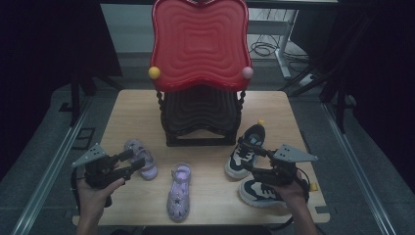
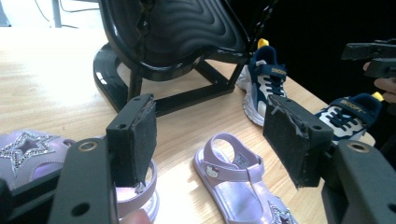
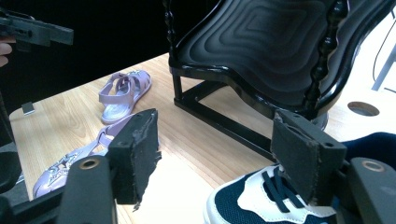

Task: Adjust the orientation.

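Two lilac sandals lie on the wooden table [image 1: 132, 112], one at the left [image 1: 147, 169] and one near the front middle [image 1: 178, 193]. Two navy-and-white sneakers sit at the right, one farther back [image 1: 247, 149] and one nearer [image 1: 259, 191]. My left gripper [image 1: 134, 161] hovers open over the left sandal [image 2: 28, 154], with the other sandal [image 2: 238, 182] showing between its jaws [image 2: 215, 135]. My right gripper [image 1: 255, 160] is open and empty between the two sneakers. In the right gripper view, a sneaker [image 3: 261, 200] lies just below that gripper [image 3: 215, 149].
A two-tier rack stands at the back middle of the table, with a red top shelf [image 1: 198, 41] over a black lower shelf [image 1: 200, 115]. Its black frame [image 2: 187, 95] reaches toward the shoes. The table's front edge is close to both hands.
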Demonstrator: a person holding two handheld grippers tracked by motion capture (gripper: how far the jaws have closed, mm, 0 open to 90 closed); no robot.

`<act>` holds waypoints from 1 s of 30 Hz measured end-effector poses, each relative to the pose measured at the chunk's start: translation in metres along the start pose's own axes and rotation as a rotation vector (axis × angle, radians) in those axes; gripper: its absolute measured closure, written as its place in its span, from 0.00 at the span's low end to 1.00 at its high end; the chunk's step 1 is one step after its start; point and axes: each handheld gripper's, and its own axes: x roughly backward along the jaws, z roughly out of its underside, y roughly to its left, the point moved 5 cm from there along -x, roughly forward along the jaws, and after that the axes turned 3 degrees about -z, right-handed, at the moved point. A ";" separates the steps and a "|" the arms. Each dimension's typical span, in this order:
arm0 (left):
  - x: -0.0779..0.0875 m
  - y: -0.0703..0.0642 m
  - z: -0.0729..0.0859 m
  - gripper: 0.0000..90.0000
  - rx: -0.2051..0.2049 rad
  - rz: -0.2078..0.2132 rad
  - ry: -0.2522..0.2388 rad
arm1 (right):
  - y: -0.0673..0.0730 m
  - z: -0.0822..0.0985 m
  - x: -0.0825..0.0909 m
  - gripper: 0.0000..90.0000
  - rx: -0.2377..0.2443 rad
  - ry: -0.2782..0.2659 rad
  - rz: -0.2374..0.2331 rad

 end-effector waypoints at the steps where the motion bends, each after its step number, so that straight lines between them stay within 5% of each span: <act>1: -0.001 0.001 0.000 0.40 0.004 -0.005 0.002 | -0.001 0.001 -0.001 0.37 -0.003 0.005 0.000; 8: -0.004 -0.001 0.005 0.41 0.015 -0.001 0.021 | -0.004 0.007 -0.006 0.38 -0.040 0.039 -0.013; 15: -0.003 -0.007 0.005 0.61 -0.010 -0.010 0.028 | -0.001 0.006 -0.011 0.39 -0.019 0.052 -0.009; 22: 0.013 -0.012 -0.006 0.94 -0.003 -0.061 -0.099 | 0.008 0.004 -0.005 0.39 -0.008 0.039 0.006; 30: 0.012 -0.009 -0.007 1.00 -0.003 -0.065 -0.111 | 0.001 0.007 -0.003 0.40 -0.042 0.048 0.024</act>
